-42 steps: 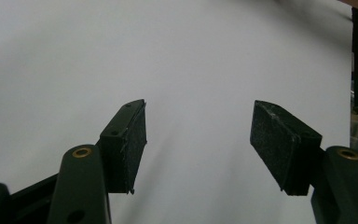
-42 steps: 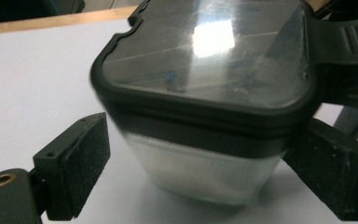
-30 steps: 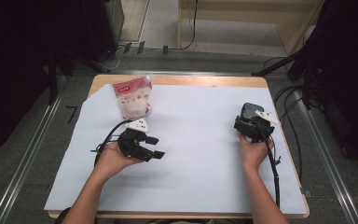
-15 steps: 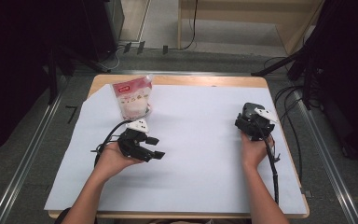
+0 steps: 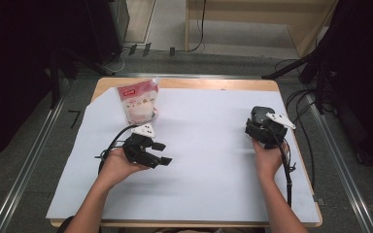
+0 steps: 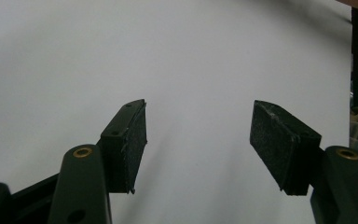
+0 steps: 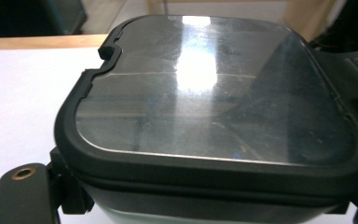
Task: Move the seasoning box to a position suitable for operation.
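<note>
While left gripper (image 5: pixel 161 153) gapes, right gripper (image 5: pixel 261 127) around black container (image 7: pixel 214 116).

A light wooden table (image 5: pixel 184 83) carries a large white paper sheet (image 5: pixel 204 160) – on it, near the far left corner, stands a clear red-labelled food pouch (image 5: pixel 137 101).

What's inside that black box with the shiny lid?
The black box sits between the right gripper's fingers with its glossy lid closed. The lid only mirrors the ceiling light, so anything inside is hidden.
</note>
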### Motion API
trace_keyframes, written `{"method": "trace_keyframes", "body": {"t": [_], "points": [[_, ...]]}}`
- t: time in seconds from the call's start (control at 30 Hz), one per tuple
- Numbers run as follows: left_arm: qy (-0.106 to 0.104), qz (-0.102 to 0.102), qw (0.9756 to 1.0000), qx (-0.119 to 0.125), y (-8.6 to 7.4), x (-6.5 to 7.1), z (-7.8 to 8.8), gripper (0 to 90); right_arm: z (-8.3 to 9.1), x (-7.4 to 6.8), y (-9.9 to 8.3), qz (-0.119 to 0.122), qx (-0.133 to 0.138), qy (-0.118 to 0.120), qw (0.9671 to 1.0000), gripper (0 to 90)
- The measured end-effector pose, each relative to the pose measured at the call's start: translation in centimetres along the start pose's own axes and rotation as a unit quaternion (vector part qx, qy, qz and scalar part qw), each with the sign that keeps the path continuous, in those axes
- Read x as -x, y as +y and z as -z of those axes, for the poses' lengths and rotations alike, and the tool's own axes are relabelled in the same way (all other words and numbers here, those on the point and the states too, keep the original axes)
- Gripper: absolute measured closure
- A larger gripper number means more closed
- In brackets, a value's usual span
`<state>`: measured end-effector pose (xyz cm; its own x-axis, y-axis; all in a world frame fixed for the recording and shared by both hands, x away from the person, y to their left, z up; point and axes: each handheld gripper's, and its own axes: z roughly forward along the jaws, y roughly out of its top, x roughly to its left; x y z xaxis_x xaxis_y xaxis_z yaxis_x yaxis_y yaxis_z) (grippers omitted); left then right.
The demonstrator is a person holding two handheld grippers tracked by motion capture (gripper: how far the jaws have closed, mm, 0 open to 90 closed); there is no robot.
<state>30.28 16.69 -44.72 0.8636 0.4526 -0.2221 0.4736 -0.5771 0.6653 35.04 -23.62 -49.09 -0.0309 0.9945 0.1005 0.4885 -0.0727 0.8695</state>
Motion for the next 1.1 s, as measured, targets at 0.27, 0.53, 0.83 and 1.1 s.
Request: {"method": "trace_keyframes", "body": {"t": [0.27,0.53,0.83,1.1], "points": [[0.002,0.005,1.0000,0.003,0.0,0.0,0.0,37.3,1.9,-1.1,0.0,0.031,-0.009,0.049,0.9983,15.1],[0.007,0.009,0.9999,-0.005,0.1,-0.1,-0.1,37.3,3.8,-2.6,-0.4,0.050,-0.019,0.099,0.9937,15.2],[0.009,0.019,0.9998,0.001,0.0,-0.4,0.2,37.4,4.4,-4.3,-1.2,0.060,-0.028,0.145,0.9872,15.2],[0.011,0.022,0.9997,0.003,-0.1,-0.3,0.4,37.4,4.4,-6.6,-2.1,0.080,-0.042,0.181,0.9793,15.2]]}}
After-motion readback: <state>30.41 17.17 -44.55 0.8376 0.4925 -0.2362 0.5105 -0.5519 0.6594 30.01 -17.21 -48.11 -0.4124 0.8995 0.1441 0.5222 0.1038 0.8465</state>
